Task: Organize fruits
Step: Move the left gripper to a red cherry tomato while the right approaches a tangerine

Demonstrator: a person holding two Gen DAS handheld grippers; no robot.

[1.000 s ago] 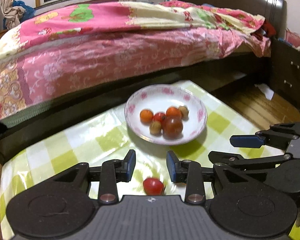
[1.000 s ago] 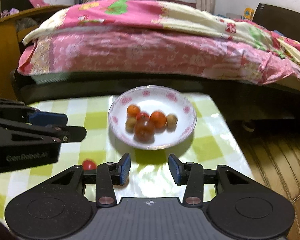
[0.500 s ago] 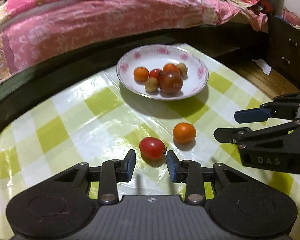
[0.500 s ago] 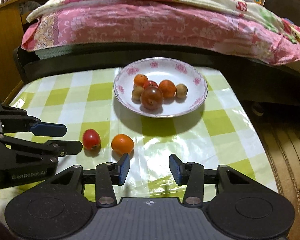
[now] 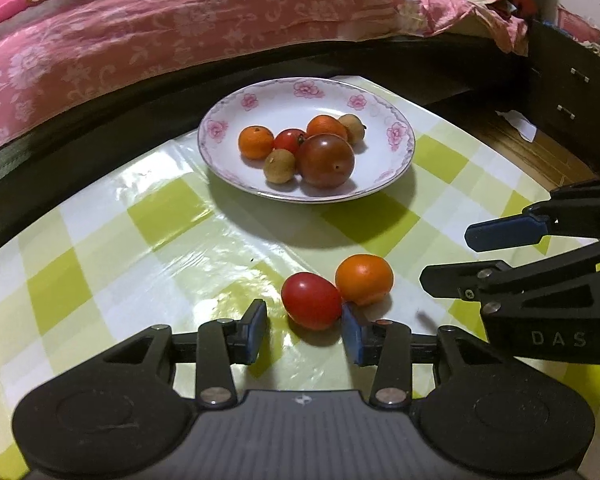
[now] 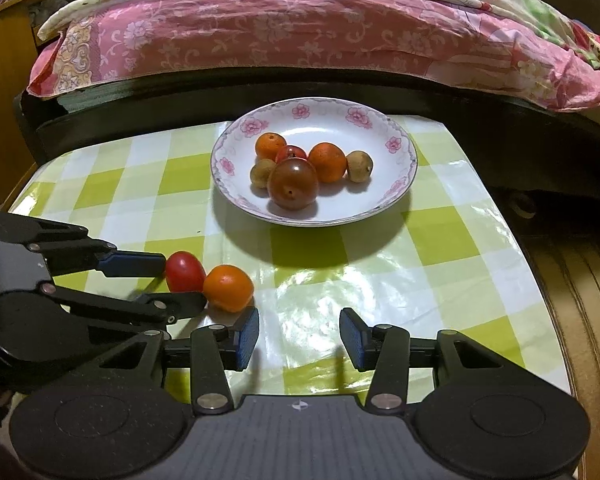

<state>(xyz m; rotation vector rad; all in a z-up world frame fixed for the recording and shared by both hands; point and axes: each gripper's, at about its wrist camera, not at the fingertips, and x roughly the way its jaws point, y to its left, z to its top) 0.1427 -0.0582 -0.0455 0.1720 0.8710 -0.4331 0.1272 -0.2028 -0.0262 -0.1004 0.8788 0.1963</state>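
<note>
Red tomato (image 5: 311,300) between spread left tongs (image 5: 304,330), right tongs (image 6: 299,338) spread, empty

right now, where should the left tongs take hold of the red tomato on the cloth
Probably across the short middle of the red tomato, coming low from the near side. It lies lengthwise, touching the orange fruit on its right. The left tongs are open around it, so the right pad must slip into that tight seam without nudging the orange one.

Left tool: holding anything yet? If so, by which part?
Nothing held. The left tool is open around the red tomato on the tablecloth, its blue pads at the tomato's sides but not closed. The right tool is open, empty.
</note>
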